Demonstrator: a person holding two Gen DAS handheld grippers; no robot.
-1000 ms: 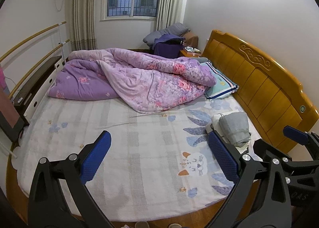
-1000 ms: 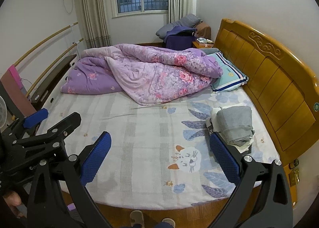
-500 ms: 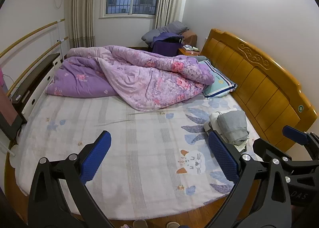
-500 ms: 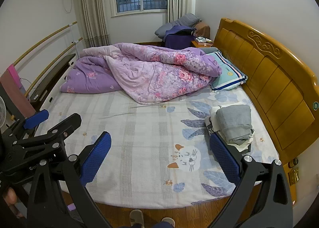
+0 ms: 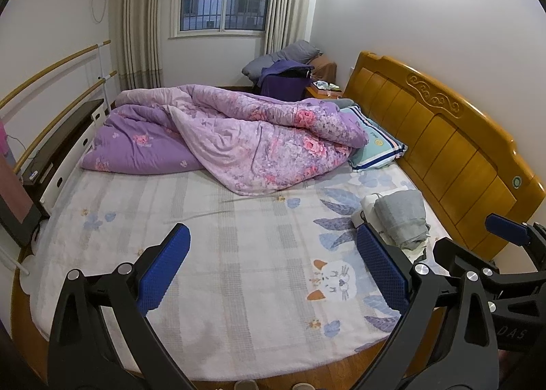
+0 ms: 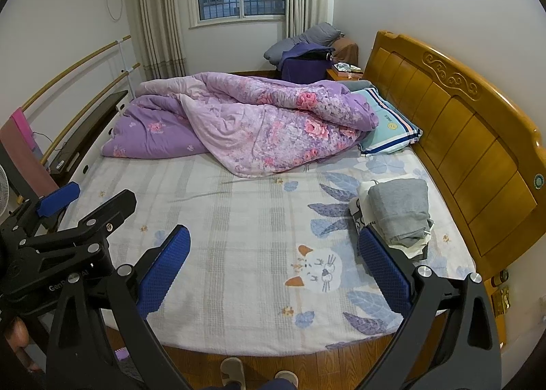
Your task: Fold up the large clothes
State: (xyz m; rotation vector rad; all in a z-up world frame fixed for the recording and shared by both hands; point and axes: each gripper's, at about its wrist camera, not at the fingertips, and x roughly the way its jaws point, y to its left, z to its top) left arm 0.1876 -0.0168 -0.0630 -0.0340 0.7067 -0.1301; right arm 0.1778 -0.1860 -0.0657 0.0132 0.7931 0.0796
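Observation:
A folded grey garment (image 5: pixel 402 216) (image 6: pixel 401 211) lies on top of folded white clothes (image 6: pixel 363 212) at the right side of the bed, near the wooden headboard (image 5: pixel 454 151). My left gripper (image 5: pixel 273 267) is open and empty, held above the foot edge of the bed. My right gripper (image 6: pixel 273 267) is open and empty too, also back from the bed edge. The right gripper's body shows at the right edge of the left wrist view (image 5: pixel 505 274); the left gripper's body shows at the left of the right wrist view (image 6: pixel 61 240). Both are well short of the folded pile.
A crumpled purple floral duvet (image 5: pixel 239 137) (image 6: pixel 259 124) fills the far half of the bed, with a striped pillow (image 6: pixel 389 127) beside it. The checked sheet (image 6: pixel 239 219) lies flat in front. A monitor and rails stand at the left wall (image 5: pixel 41 137). Slippers (image 6: pixel 232 367) sit on the wooden floor.
Both grippers have drawn back and up a little from the bed, so more floor and bed edge show. Both stay open and empty. Nothing on the bed moved.

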